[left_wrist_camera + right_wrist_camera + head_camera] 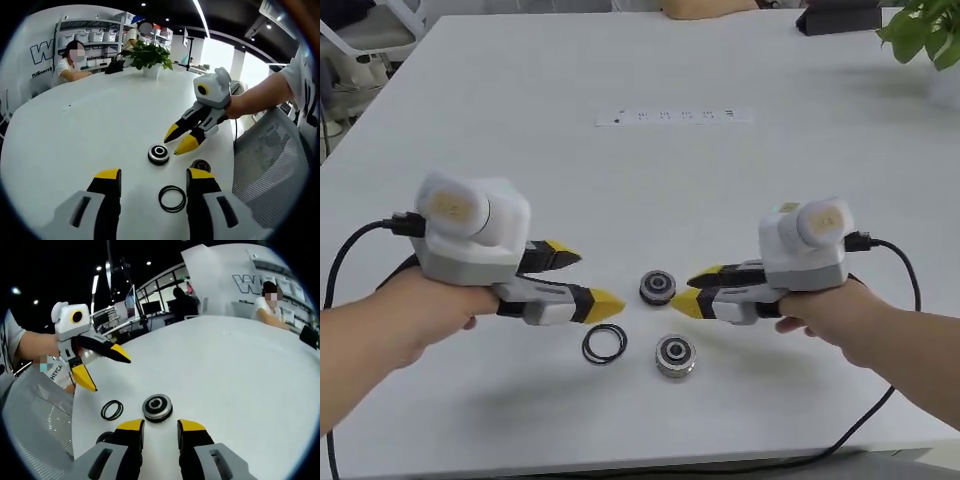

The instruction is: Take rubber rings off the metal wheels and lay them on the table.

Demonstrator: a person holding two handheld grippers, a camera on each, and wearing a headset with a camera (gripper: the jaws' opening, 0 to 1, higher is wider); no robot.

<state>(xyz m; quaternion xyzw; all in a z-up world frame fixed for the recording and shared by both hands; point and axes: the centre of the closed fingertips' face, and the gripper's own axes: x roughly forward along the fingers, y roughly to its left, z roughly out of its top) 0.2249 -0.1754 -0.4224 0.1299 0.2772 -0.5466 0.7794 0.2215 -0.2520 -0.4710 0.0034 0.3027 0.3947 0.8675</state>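
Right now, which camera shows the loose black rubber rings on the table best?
The left gripper view: the rubber rings lie nearest, just ahead of its jaws, their overlapping loops plain. The head view shows them smaller, from above, beside a metal wheel. The right gripper view shows them small, at left.

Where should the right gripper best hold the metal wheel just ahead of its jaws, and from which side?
Probably by the outer rim, across the width, coming down from above: the metal wheel lies flat on the table, hub up, so its round side wall gives the open right gripper two opposite faces.
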